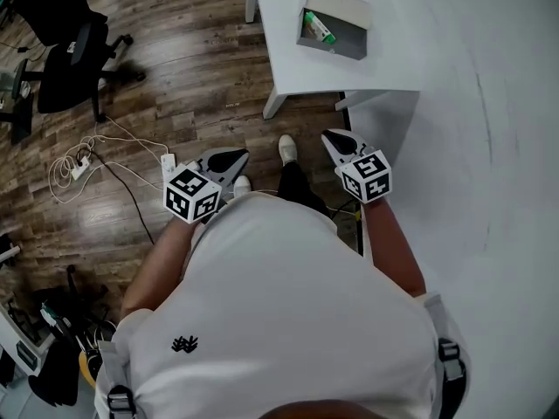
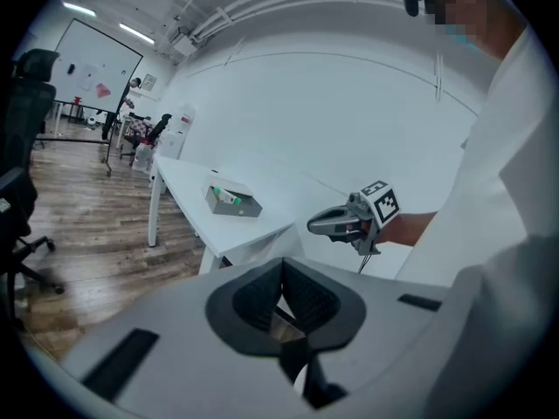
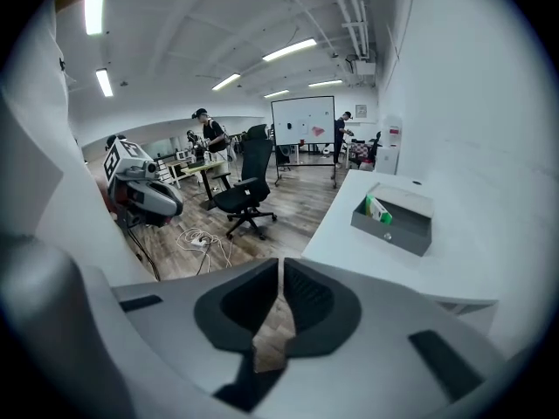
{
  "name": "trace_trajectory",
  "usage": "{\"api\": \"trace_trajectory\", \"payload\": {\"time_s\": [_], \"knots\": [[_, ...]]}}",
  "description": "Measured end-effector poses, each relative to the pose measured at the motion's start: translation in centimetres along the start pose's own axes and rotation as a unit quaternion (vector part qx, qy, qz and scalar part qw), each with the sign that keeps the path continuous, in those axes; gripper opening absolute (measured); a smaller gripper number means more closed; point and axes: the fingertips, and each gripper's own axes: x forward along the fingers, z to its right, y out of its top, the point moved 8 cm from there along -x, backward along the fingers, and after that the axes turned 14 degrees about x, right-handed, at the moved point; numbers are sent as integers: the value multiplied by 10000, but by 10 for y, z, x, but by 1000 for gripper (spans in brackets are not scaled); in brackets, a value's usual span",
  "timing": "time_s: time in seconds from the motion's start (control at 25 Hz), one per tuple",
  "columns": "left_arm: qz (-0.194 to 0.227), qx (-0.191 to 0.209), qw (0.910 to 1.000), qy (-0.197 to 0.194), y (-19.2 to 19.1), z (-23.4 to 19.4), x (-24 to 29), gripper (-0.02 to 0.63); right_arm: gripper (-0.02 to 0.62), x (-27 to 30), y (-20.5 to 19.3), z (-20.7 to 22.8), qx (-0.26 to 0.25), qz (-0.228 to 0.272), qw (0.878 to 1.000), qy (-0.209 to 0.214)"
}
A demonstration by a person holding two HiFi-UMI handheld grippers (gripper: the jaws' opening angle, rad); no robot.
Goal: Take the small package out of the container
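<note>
Small package (image 1: pixel 317 27), green and white, lies inside the open grey container (image 1: pixel 334 45) on the white table (image 1: pixel 437 51), near 12 o'clock in the head view. The left gripper (image 1: pixel 225 160) and right gripper (image 1: pixel 341 143) hang close to the person's body, well apart from it, probably because the reach is not yet begun.

In the left gripper view the jaws are pressed together on nothing, and the container is at 11 o'clock from them.

In the right gripper view the jaws are likewise closed and empty, with the container at 2 o'clock.
</note>
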Motion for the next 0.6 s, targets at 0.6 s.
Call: {"api": "trace_trajectory", "payload": {"time_s": [0.6], "knots": [[11, -260, 9917, 1258, 72, -63, 50, 8, 128, 105, 120, 148, -530, -180, 9982, 231]]}}
